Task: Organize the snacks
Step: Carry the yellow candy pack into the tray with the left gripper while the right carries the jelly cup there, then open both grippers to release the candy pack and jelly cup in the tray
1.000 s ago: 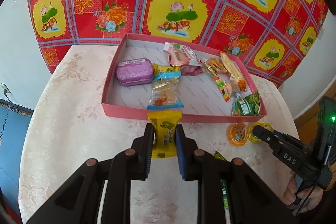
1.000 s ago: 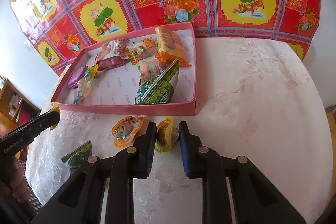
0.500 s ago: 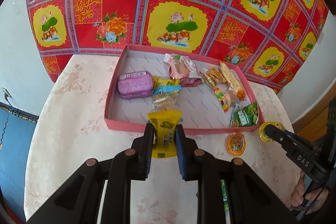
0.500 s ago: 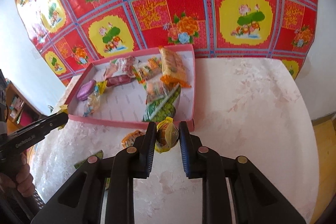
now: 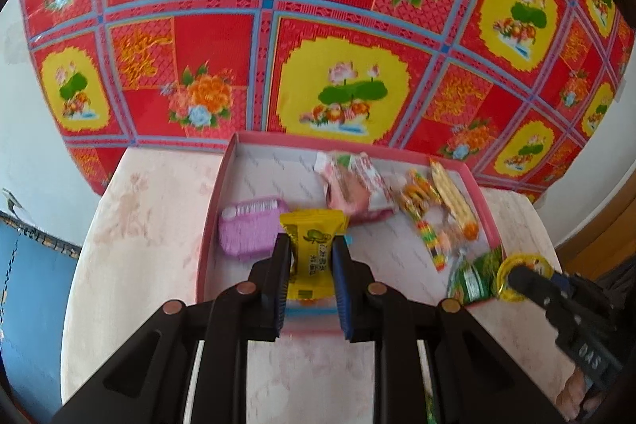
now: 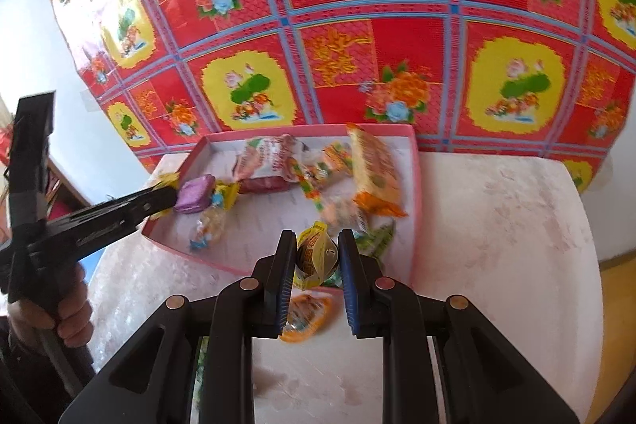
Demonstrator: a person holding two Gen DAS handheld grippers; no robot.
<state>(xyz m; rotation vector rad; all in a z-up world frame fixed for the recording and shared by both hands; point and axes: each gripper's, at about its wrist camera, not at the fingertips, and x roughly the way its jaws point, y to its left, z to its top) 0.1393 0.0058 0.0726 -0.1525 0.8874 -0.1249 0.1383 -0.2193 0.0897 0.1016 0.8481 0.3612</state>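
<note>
Fingers of the left gripper (image 5: 308, 265) are clamped on a yellow sachet (image 5: 312, 249), pinched at mid-length with its top crimp free above the pads. Fingers of the right gripper (image 6: 317, 259) are pressed against a small yellow jelly cup (image 6: 314, 257), held edge-on.

Both loads hang over the near side of the pink tray (image 5: 214, 201). Sachet sits above the near-left part, just beside the purple tin (image 5: 248, 229). Jelly cup hangs over the near-right corner, close to the green packet (image 6: 377, 237). Tray already carries wrapped sweets along its back and right. One orange jelly cup (image 6: 304, 316) lies on the desk (image 6: 497, 225) outside the near wall, under the right gripper. Frames are motion-blurred, so exact height above the tray floor cannot be told.

Step in hand, as judged: drop-off into the tray.
- Carry each load fully past the near wall before opening; a release on the rim would tip the item back onto the desk.
- Lower close to the floor first. The cup will likely roll or bounce if let go from height.
- Aim the sachet at the bare strip right of the tin, not on top of it.
- Open the fingers wide, then lift straight up so crimped foil does not snag on a pad.
- Grippers are near each other; keep them apart.
</note>
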